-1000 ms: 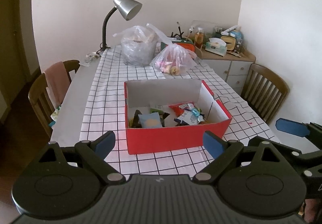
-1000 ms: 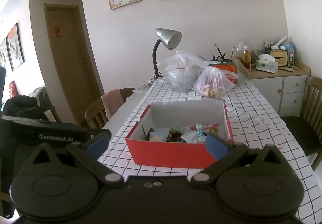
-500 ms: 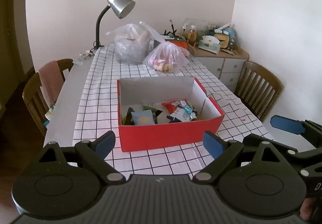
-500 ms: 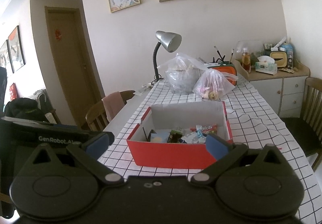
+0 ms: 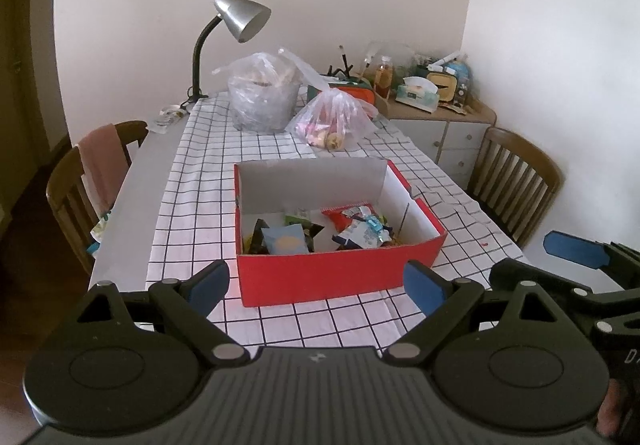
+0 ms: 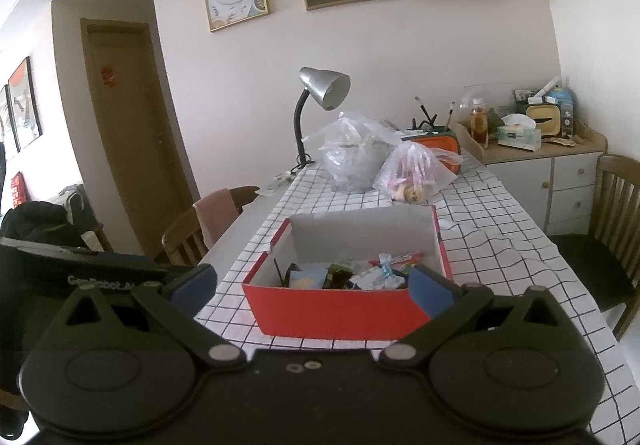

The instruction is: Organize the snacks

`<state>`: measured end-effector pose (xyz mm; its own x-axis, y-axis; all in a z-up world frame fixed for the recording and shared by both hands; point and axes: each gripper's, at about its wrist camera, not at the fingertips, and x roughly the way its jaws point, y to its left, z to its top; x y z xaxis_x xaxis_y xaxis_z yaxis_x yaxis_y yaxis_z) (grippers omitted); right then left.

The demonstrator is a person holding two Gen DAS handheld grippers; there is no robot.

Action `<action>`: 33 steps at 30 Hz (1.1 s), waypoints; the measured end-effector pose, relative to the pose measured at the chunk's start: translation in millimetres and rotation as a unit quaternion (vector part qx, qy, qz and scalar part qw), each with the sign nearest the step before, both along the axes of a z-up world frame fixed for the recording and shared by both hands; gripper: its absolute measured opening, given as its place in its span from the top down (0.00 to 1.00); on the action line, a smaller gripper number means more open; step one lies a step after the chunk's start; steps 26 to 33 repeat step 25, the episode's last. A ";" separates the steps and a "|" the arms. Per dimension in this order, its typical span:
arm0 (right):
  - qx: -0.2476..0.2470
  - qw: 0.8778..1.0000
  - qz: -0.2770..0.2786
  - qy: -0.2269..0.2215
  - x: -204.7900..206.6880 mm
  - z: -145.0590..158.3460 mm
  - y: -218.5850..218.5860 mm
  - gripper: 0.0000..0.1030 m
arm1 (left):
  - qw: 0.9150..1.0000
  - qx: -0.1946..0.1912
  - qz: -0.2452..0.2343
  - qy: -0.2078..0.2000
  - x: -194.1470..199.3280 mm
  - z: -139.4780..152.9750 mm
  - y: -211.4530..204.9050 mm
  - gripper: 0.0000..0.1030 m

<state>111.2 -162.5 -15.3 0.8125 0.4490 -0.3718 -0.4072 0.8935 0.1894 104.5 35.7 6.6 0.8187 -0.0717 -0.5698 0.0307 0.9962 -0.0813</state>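
Red cardboard, the box (image 5: pixel 340 277) sits on the checked cloth (image 5: pixel 192 205) near the front edge of the table, its long axis running left to right, and it lies straight ahead of both tools. Both views face its near long wall; in the left wrist view the box is seen from higher up and sits a little right of centre between the fingers, while in the right wrist view it fills most of the gap between them. Neither tool touches it. Inside, the snacks (image 5: pixel 320 233) are heaped loosely against the near wall, with the far part of the floor bare. The left gripper (image 5: pixel 316 281) is spread wide and holds nothing, and the right gripper (image 6: pixel 312 285) is likewise spread wide and empty, its blue pad (image 5: pixel 576 251) showing at the right edge of the left view, so the two tools hang side by side, close together. By my reading both are about equally near, and the next reach is forward and down over the near wall; the left has the clearer look into the heap.
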 end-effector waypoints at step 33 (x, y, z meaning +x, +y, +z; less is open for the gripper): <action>0.001 1.000 -0.019 0.010 3.2 -4.3 -6.7 0.00 | 1.000 -0.003 0.006 0.007 1.8 -3.2 3.1 0.08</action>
